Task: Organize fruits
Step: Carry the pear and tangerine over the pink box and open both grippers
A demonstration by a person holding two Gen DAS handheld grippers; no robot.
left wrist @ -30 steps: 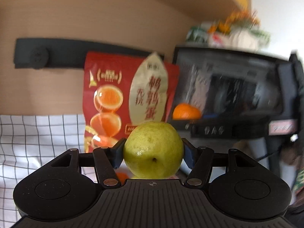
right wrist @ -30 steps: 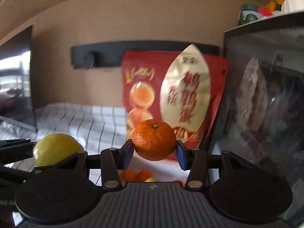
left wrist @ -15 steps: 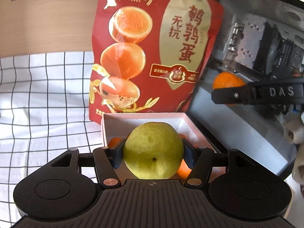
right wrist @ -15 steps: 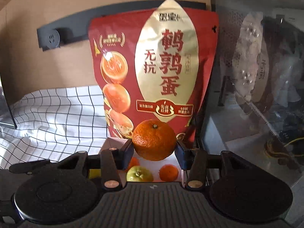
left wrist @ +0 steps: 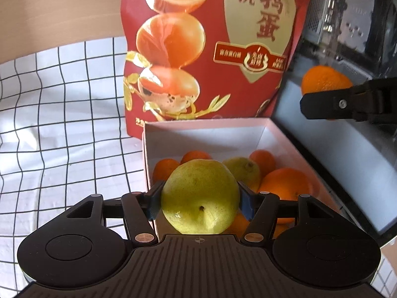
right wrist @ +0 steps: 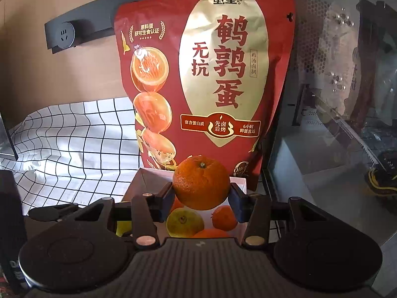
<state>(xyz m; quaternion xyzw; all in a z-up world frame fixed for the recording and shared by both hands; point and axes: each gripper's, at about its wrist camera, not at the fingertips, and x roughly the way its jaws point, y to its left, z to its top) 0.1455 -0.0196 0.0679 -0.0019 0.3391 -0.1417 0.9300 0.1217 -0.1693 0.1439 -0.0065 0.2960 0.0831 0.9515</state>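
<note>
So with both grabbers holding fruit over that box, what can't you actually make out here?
- Fruit count in the white box: the green pear in the left gripper hides part of it.
- Box floor, right wrist view: the orange in the right gripper covers most.
- Red snack bag: top cut off in the left wrist view.

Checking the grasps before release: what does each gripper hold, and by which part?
The left gripper clamps a green pear by its sides; the right gripper clamps an orange by its sides.
</note>
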